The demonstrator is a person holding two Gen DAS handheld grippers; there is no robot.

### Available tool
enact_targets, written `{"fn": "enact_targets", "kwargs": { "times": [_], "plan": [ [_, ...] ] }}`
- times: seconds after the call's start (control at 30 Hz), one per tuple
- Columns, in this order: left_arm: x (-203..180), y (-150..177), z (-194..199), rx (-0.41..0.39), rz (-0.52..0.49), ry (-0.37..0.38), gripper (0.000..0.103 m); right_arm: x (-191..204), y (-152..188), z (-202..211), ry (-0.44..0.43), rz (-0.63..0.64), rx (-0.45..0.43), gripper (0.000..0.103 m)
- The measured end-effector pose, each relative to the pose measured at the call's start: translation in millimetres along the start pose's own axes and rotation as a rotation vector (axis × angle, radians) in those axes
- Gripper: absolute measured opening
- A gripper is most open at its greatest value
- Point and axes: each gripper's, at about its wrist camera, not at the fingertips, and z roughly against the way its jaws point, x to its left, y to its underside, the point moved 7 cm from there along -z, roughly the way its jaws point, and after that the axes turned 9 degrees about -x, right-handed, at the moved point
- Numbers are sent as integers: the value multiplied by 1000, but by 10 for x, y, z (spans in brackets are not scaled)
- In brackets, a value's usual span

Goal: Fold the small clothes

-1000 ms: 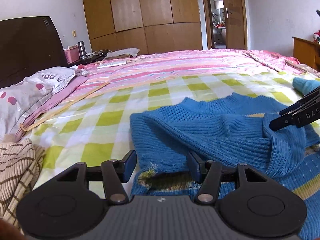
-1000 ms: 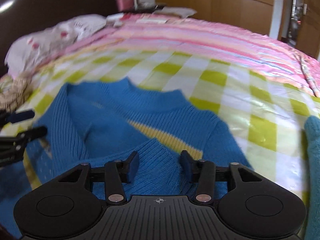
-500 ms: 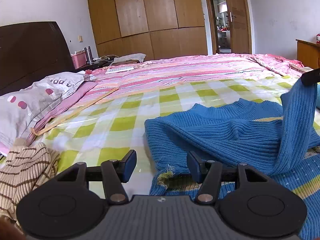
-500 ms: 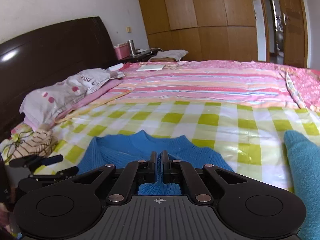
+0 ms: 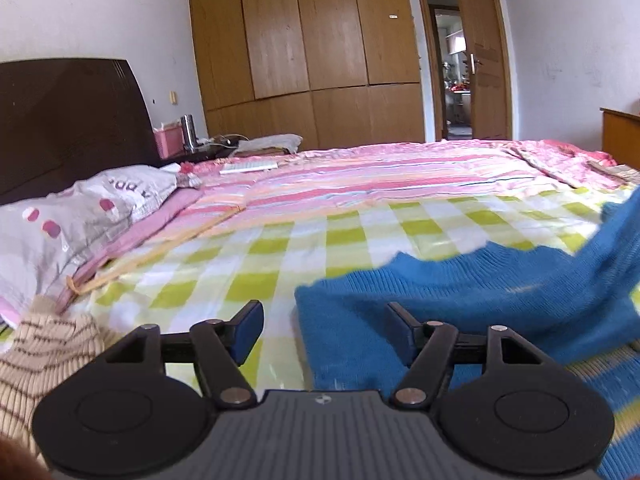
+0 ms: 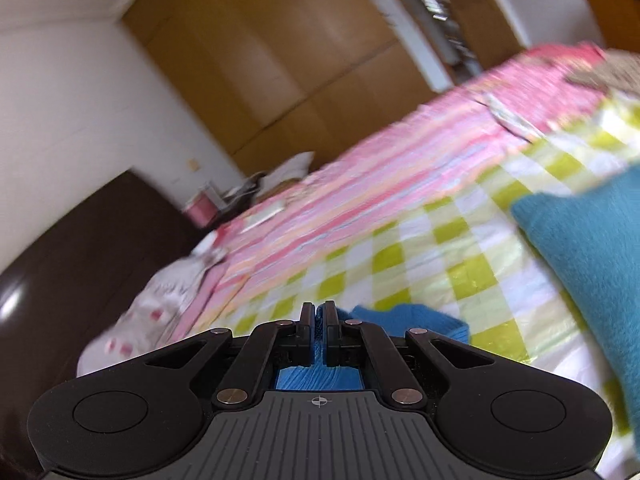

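Note:
A blue knit sweater [image 5: 440, 304] lies on the green-checked bedspread [image 5: 360, 240]. Its sleeve [image 5: 616, 248] rises off the bed at the right edge of the left wrist view. My left gripper [image 5: 324, 318] hovers low over the sweater's left edge. Its jaws are opening, with that edge below the gap and no pad pressing on it. My right gripper [image 6: 318, 312] is shut on a fold of the blue sweater [image 6: 400, 320], and blue knit shows between its fingers. The right wrist view is tilted and blurred.
A beige striped garment [image 5: 44, 360] lies at the near left, beside a grey pillow [image 5: 80, 216] and the dark headboard [image 5: 68, 120]. A teal garment [image 6: 592, 248] lies to the right. A pink striped quilt [image 5: 400, 176] covers the far bed, with the wooden wardrobe [image 5: 304, 40] behind.
The right gripper closed on the sweater, lifted it and rolled. The left gripper's jaws widened. In the left wrist view the sleeve rose and the sweater shifted right.

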Motion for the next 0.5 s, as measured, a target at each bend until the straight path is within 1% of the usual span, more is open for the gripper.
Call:
{"fn": "enact_targets", "kwargs": {
  "times": [0.07, 0.13, 0.17, 0.2, 0.33, 0.43, 0.5],
  "plan": [
    [-46, 13, -178, 16, -38, -21, 72, -204, 47, -281, 77, -47, 22, 3],
    [-63, 66, -336, 41, -66, -43, 72, -310, 159, -488, 150, 19, 47, 11],
    [-60, 107, -403, 63, -81, -53, 72, -357, 202, -540, 196, 46, 40, 11],
    [-44, 149, -448, 83, -95, -62, 72, -376, 242, -554, 204, 70, 39, 11],
    [59, 305, -435, 121, -114, -61, 72, -397, 386, -462, 163, 93, 91, 12],
    [116, 379, -377, 131, -114, -58, 72, -428, 520, -424, 192, 156, 127, 21],
    [125, 377, -331, 127, -112, -56, 72, -501, 615, -465, 212, 141, 152, 32]
  ]
}}
